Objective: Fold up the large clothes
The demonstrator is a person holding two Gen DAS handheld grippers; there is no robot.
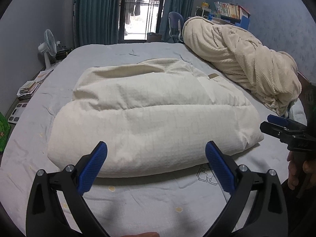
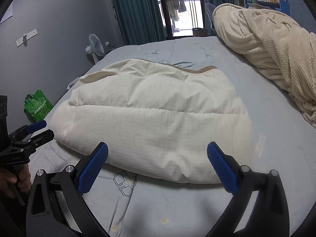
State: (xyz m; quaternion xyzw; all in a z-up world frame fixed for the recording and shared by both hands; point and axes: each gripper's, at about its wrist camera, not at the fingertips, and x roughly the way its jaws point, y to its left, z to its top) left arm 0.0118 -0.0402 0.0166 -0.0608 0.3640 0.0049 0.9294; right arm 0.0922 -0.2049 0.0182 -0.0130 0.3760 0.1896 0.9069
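Left wrist view: my left tongs (image 1: 156, 154) hang with fingers wide apart and nothing between them, just short of the near edge of the cream quilted garment (image 1: 150, 122), which lies folded into a thick bundle in the middle of the bed (image 1: 138, 201). The near edge is a plump rolled fold. The padding looks soft and airy, so I judge it light for its bulk but springy, likely to puff open if let go. At the right edge of this view my right tongs (image 1: 276, 126) point toward the bundle's right corner; side-on, their gap is hard to read here. A waffle-textured cream blanket (image 1: 241, 59) is heaped along the bed's far right side, apart from the garment.

Right wrist view: my right tongs (image 2: 158, 155) are likewise spread open and empty, just before the garment's (image 2: 158, 118) near fold. The shell looks smooth, perhaps slippery, though the fisheye softens the weave. A stitched seam crosses the bundle, and a tan trimmed hem shows at the far edge. I would pinch deep at the near corners, taking shell and filling together, not the slick outer layer alone. My left tongs (image 2: 37, 131) show at the left, slightly parted, beside the garment's left corner. A green bag (image 2: 37, 106) sits beyond the bed's left side.
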